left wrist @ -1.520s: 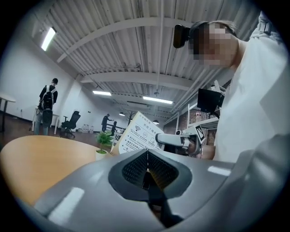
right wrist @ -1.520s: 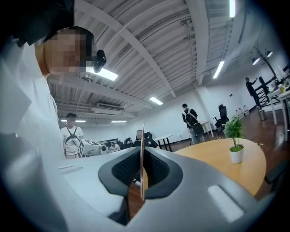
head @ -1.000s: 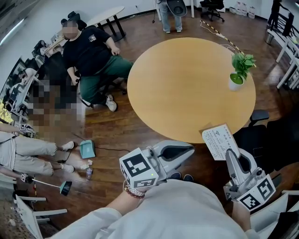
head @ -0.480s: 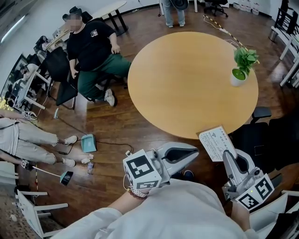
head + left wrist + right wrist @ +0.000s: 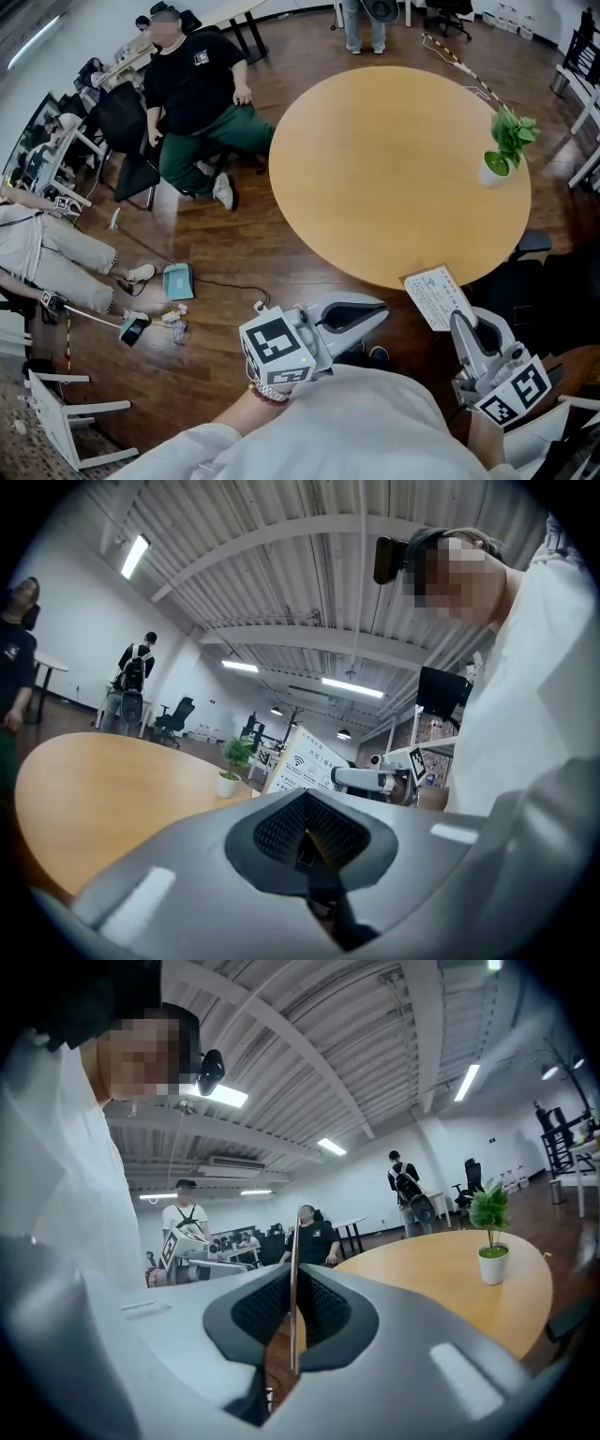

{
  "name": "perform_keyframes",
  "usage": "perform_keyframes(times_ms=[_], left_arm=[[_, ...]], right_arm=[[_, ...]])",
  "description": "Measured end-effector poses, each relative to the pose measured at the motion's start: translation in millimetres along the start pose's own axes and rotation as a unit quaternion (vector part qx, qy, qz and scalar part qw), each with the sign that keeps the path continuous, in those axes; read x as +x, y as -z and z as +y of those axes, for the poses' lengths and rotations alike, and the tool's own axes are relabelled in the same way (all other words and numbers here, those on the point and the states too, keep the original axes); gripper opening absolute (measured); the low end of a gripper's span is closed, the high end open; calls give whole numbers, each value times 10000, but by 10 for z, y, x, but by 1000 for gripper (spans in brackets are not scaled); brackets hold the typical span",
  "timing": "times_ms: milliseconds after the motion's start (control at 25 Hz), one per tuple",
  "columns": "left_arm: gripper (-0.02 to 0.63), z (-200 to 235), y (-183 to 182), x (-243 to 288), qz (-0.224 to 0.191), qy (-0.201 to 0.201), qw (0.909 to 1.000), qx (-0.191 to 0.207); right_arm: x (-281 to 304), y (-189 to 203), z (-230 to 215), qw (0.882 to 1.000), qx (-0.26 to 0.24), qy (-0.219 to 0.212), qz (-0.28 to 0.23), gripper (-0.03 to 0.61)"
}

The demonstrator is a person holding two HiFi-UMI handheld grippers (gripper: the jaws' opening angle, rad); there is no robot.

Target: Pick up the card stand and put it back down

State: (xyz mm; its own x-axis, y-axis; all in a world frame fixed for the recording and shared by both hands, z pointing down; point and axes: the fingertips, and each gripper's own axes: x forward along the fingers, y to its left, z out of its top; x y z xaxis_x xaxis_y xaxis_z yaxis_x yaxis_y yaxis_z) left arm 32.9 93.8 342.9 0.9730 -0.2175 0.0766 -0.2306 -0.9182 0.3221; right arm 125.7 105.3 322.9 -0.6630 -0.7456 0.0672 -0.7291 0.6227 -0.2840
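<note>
You are pinching card stand (image 5: 437,297) edge-on in right gripper (image 5: 292,1330), holding it clear of round table (image 5: 375,159). Pickup looking done; putting down remaining. Left gripper (image 5: 307,834) idling, jaws pressed together, empty.

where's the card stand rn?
Head view, lower right: the card stand is clamped in the right gripper, held at the near edge of the round table, well short of the potted plant.

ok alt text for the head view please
The right gripper holds a white card stand near the rim of a round wooden table bearing a small potted plant. The left gripper is shut and empty.
</note>
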Motion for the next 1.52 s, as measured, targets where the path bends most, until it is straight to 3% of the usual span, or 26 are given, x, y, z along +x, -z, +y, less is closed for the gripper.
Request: perform_keyframes(times_ms=[160, 320, 400, 600, 720, 800, 1040, 1280, 1520], left_arm=[[0, 206, -11, -238, -51, -28, 10000, 2], [0, 236, 160, -301, 445, 182, 9963, 714], [0, 318, 150, -283, 527, 277, 9947, 844], [0, 494, -47, -180, 310, 453, 9964, 647], [0, 793, -205, -21, 210, 318, 9973, 625], [0, 1002, -266, 63, 178, 166, 9989, 395], [0, 1601, -591, 301, 39, -526, 9986, 81], [0, 2314, -626, 592, 470, -1131, 9917, -400], [0, 2984, -573, 903, 563, -1458, 9821, -1055]], right_arm=[[217, 80, -113, 9993, 45, 343, 111, 21], [350, 162, -232, 9981, 117, 594, 56, 21], [461, 192, -339, 9978, 134, 649, 38, 21], [579, 177, -714, 9975, 133, 681, 158, 21], [775, 113, -1221, 9963, -81, 778, 351, 21], [1001, 213, -1596, 9954, -82, 763, 573, 21], [1798, 585, -2732, 9863, -692, 193, 1482, 21], [2749, 933, -3740, 9791, -647, -241, 1912, 21], [3479, 909, -4269, 9696, -507, -1248, 2041, 21]])
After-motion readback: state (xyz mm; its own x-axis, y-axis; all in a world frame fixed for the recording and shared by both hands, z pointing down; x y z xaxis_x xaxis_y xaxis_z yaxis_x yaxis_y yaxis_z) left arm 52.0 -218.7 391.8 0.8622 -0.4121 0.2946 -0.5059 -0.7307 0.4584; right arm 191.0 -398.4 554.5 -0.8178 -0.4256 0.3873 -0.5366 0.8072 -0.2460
